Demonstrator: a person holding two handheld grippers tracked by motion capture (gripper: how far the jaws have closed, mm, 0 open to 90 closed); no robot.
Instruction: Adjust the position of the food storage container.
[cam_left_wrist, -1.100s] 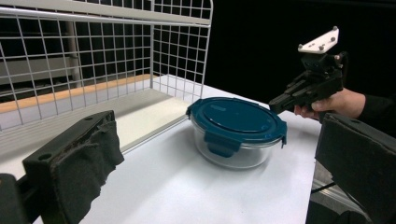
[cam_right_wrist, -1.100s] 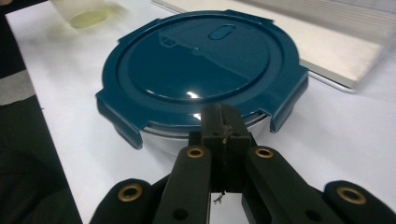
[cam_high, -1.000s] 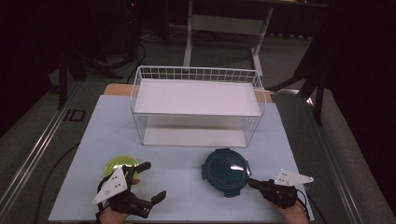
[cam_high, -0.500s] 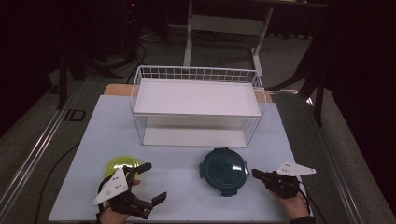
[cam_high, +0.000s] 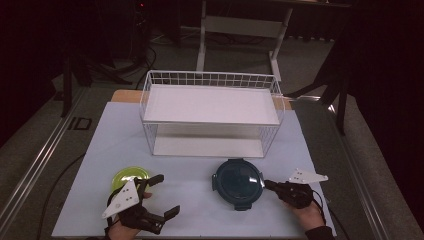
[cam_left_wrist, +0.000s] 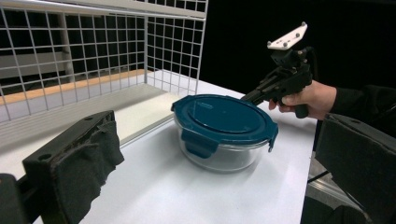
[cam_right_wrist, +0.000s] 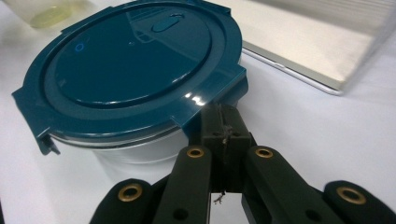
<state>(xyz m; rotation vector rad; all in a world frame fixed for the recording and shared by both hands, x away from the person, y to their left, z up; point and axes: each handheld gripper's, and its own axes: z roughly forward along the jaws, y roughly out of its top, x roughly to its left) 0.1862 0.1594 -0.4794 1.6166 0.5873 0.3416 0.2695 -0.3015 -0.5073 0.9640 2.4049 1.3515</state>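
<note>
blue-lidded glass container (cam_left_wrist: 223, 130), wire basket (cam_left_wrist: 93, 60) behind, other tongs (cam_left_wrist: 252, 95) touching lid

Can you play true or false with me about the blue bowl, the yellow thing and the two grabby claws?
1. The blue lid is on the glass bowl. True.
2. The bowl sits inside the wire basket. False: it stands on the table in front of it.
3. The left gripper is wide open. True.
4. The right gripper is wide open. False: its jaws are shut.
5. The yellow dish is near the left gripper. True.
</note>
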